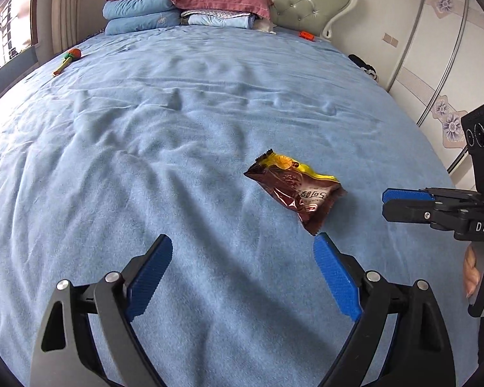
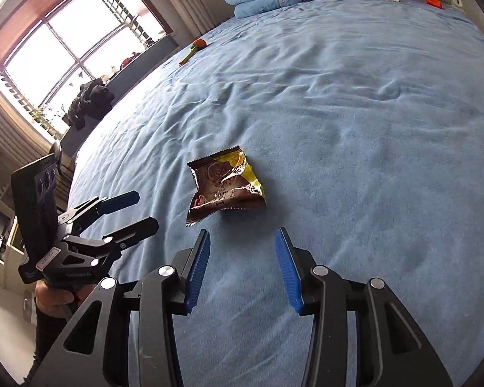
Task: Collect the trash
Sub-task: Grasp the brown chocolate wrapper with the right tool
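Note:
A crumpled brown and yellow snack wrapper (image 1: 295, 190) lies on the blue bedsheet (image 1: 177, 129); it also shows in the right wrist view (image 2: 227, 187). My left gripper (image 1: 243, 245) is open and empty, with the wrapper just beyond its right finger. My right gripper (image 2: 242, 238) is open and empty, a short way in front of the wrapper. In the left wrist view the right gripper (image 1: 387, 203) comes in from the right side. In the right wrist view the left gripper (image 2: 145, 208) sits at the left, open.
Stacked pink and blue pillows (image 1: 164, 0) lie against the headboard. A small orange and green toy (image 1: 68, 59) lies near the bed's left edge, and an orange object (image 1: 306, 35) near the headboard. A wardrobe (image 1: 442, 64) stands on the right, a window (image 2: 64, 42) on the left.

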A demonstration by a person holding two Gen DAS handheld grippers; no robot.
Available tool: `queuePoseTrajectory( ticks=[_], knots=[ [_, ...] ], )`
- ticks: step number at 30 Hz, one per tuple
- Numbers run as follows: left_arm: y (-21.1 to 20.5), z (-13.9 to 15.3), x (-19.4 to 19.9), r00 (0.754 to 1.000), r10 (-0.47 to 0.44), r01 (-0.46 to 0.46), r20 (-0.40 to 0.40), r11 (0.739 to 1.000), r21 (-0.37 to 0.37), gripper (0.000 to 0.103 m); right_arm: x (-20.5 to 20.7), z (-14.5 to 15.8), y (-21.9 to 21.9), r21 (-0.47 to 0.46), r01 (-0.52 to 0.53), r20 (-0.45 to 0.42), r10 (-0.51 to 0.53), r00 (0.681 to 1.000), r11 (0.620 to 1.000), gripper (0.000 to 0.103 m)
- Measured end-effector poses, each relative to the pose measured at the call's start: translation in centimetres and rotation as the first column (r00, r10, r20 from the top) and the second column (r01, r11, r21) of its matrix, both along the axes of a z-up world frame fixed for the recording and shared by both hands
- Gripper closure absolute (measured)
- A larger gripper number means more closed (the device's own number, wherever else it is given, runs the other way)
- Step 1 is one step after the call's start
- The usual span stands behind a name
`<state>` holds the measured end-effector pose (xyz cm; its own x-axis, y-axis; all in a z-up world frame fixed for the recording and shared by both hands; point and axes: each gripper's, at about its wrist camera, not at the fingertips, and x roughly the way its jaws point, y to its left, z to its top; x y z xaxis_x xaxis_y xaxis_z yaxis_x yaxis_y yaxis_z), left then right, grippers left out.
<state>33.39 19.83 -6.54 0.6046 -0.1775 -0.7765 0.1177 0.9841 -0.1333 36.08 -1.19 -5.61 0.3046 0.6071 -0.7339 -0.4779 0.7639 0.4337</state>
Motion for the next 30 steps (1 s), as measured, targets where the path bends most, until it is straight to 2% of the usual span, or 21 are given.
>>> queuePoseTrajectory(
  ticks=[9, 14, 16, 17, 19, 20, 24, 30],
  knots=[
    [-0.1, -0.2, 2.4, 1.000, -0.001, 0.001, -0.001, 0.999, 0.035, 0.013, 4.6, -1.9, 2.2, -0.009, 0.014, -0.067, -0.015, 0.998, 1.000, 0.052],
    [0.0, -0.7, 2.5, 1.000, 0.001, 0.000, -0.005, 0.999, 0.045, 0.013, 4.8, -2.7, 3.9, -0.014, -0.005, -0.078, 0.004, 0.997, 1.000, 0.049],
    [0.0, -1.1, 2.5, 1.000, 0.000, 0.001, -0.013, 0.998, 0.063, 0.013, 4.3, -2.6, 4.3, -0.038, -0.005, -0.046, 0.003, 0.999, 0.999, 0.064],
    [0.0, -1.3, 2.6, 1.000, 0.003, -0.002, -0.016, 0.998, 0.068, 0.013, 4.3, -2.7, 4.4, -0.044, 0.004, -0.039, -0.006, 0.999, 0.999, 0.077],
    [0.0, -1.6, 2.6, 1.000, 0.006, -0.005, -0.024, 0.998, 0.064, 0.013, 4.2, -3.0, 4.2, -0.031, 0.013, -0.050, -0.015, 0.999, 0.999, 0.086],
    [0.1, -1.7, 2.6, 1.000, 0.006, -0.005, -0.027, 0.998, 0.061, 0.013, 4.1, -3.1, 3.9, -0.025, 0.019, -0.048, -0.020, 0.999, 1.000, 0.095],
    [-0.1, -1.7, 2.4, 1.000, 0.004, -0.002, -0.022, 0.997, 0.073, 0.013, 3.2, -2.9, 2.8, -0.005, 0.024, -0.026, -0.024, 0.999, 1.000, 0.102],
    [-0.5, -1.3, 2.0, 1.000, -0.015, 0.017, -0.026, 0.998, 0.065, 0.013, 1.2, -1.4, 1.5, 0.016, 0.005, 0.022, -0.005, 1.000, 1.000, 0.102]
  ],
)
